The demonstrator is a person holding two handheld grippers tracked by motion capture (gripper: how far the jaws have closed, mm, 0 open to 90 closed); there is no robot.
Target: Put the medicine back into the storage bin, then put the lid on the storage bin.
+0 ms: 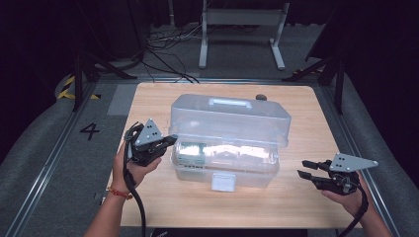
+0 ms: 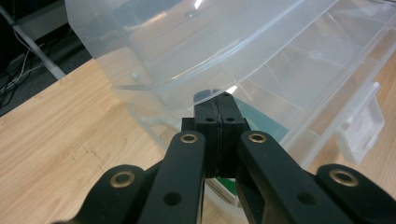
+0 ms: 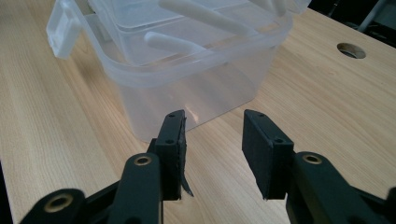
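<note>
Your left gripper (image 1: pixel 167 141) is pressed fully closed at the box's (image 1: pixel 225 170) left end, under the raised lid (image 1: pixel 230 118), gripping nothing visible. Your right gripper (image 1: pixel 306 168) hangs wide open and empty, right of the mid-table box.

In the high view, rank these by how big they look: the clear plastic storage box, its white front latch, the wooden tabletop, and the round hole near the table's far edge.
Largest to smallest in the high view:
1. Wooden tabletop
2. Clear plastic storage box
3. White front latch
4. Round hole, which lies farther from the camera, so it may look smaller than it is.
</note>
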